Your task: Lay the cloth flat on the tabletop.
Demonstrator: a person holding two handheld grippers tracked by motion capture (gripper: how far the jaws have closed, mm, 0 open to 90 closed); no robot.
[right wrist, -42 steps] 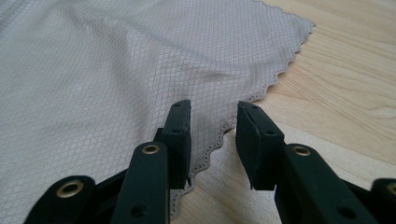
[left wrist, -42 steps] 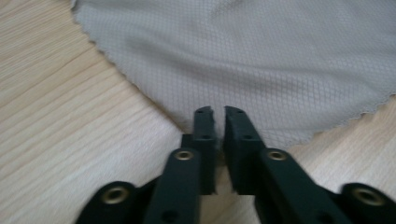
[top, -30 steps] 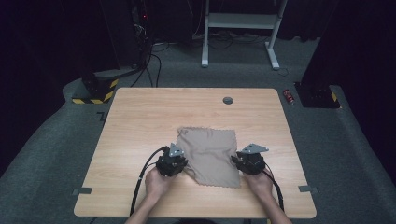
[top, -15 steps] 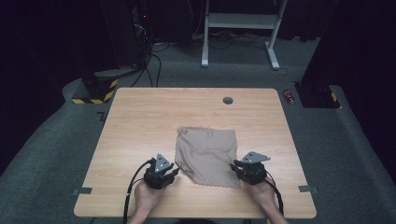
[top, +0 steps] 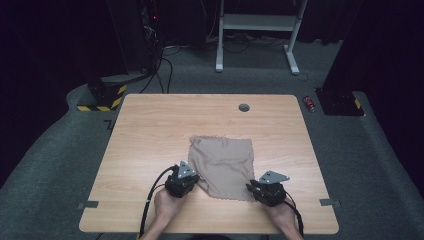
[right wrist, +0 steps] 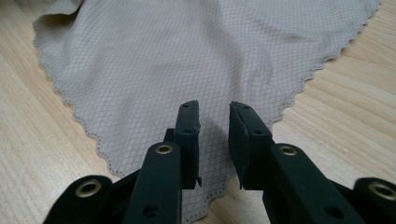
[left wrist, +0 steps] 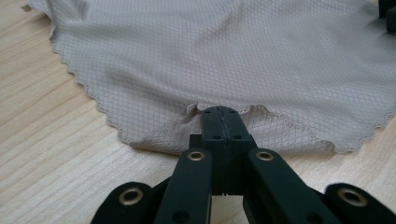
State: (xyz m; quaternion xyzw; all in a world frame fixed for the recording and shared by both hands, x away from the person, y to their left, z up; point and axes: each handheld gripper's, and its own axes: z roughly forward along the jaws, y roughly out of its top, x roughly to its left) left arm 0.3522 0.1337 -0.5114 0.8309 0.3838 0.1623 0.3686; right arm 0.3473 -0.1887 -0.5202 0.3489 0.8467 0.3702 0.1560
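Left tool (left wrist: 221, 122) just closed, clamped on near edge of beige cloth (top: 223, 165). Right tool (right wrist: 215, 122) apart over cloth's corner, not pinching. Cloth lies on tabletop (top: 150, 130).

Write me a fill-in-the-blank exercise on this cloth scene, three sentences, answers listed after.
1. The left gripper is ____ on the near edge of the beige cloth.
2. The right gripper has its jaws ____, with a corner of the cloth lying between them.
3. The cloth lies spread on a ____ table with a small round hole near its far edge.

Missing words: shut; open; wooden
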